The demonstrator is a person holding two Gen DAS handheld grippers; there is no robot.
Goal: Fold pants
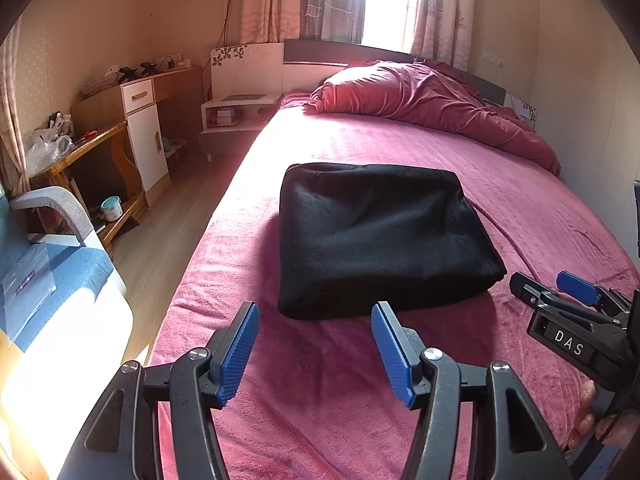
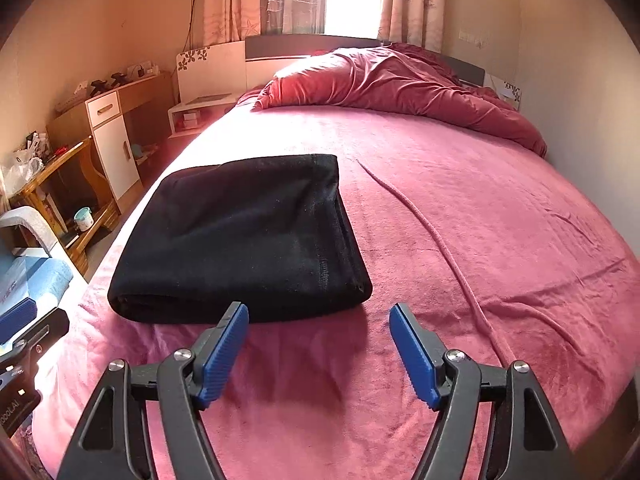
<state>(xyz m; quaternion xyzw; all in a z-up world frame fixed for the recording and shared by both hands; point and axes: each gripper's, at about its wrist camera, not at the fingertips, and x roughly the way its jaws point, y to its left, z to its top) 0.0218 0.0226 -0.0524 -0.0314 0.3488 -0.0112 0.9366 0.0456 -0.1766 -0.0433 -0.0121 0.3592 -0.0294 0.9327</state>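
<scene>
Black pants [image 1: 376,236] lie folded into a thick rectangular stack on the pink bed sheet [image 1: 320,380]. They also show in the right wrist view [image 2: 240,240], left of centre. My left gripper [image 1: 316,312] is open and empty, just short of the stack's near edge. My right gripper [image 2: 318,314] is open and empty, near the stack's near right corner. The right gripper also shows at the right edge of the left wrist view [image 1: 560,288], beside the stack.
A crumpled red duvet [image 1: 432,100] lies at the head of the bed. A long crease [image 2: 440,248] runs across the sheet right of the pants. A desk, a white cabinet [image 1: 146,140] and a blue-cushioned chair [image 1: 48,272] stand left of the bed, past its left edge.
</scene>
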